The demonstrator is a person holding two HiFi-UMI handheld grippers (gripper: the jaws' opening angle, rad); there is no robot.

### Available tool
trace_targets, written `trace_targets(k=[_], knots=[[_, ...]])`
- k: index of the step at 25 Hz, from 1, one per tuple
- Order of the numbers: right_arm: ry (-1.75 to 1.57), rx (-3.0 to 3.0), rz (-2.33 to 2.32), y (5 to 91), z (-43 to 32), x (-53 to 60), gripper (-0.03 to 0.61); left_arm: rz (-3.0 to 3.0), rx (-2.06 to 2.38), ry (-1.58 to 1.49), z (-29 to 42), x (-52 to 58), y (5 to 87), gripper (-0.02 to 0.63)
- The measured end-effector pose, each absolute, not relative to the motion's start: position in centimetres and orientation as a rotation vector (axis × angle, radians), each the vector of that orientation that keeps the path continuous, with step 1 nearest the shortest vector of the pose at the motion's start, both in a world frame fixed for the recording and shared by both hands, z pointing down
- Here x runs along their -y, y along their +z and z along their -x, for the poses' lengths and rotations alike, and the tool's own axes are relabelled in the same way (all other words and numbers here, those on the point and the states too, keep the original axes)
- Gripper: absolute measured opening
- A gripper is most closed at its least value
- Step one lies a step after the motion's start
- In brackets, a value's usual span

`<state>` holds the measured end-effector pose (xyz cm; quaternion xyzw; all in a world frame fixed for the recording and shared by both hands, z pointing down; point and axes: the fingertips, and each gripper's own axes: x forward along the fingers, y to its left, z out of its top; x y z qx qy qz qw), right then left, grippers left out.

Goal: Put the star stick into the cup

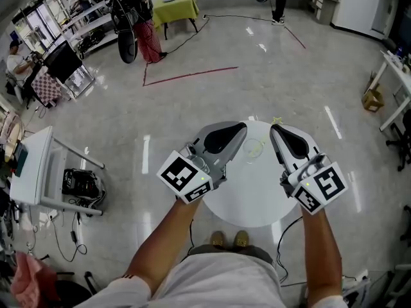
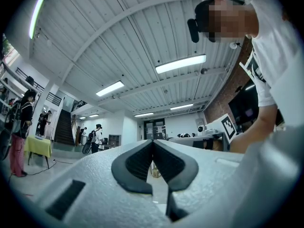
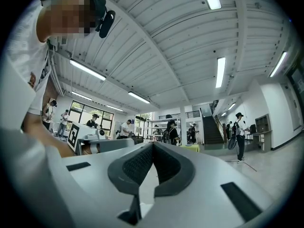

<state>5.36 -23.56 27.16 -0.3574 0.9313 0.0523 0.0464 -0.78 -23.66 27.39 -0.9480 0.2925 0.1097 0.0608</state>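
In the head view a clear cup (image 1: 254,149) stands on the round white table (image 1: 250,197), between my two grippers. A small yellow-green star stick (image 1: 277,120) lies at the table's far edge, just beyond the right gripper's tip. My left gripper (image 1: 243,128) is to the left of the cup and my right gripper (image 1: 273,129) to its right. Both are tilted upward and hold nothing. In the left gripper view the left gripper (image 2: 153,142) has its dark pads meeting at the tip. The right gripper (image 3: 153,144) is likewise shut and empty in its own view, against the ceiling.
A white cart (image 1: 38,165) stands at the left with a black box (image 1: 80,183) and cables on the floor beside it. Red tape (image 1: 192,74) marks the floor ahead. A yellow table (image 1: 174,6) and several people are far off. My feet (image 1: 230,239) show under the table.
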Motion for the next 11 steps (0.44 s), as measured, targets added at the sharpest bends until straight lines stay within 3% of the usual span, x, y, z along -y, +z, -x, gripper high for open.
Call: trace_targets(k=[11], knots=[[0.146,-2.842,1.102,27.31,-5.89,23.81,0.011,2.874,-0.884,0.329,0.36,23.91,27.3,0.015]])
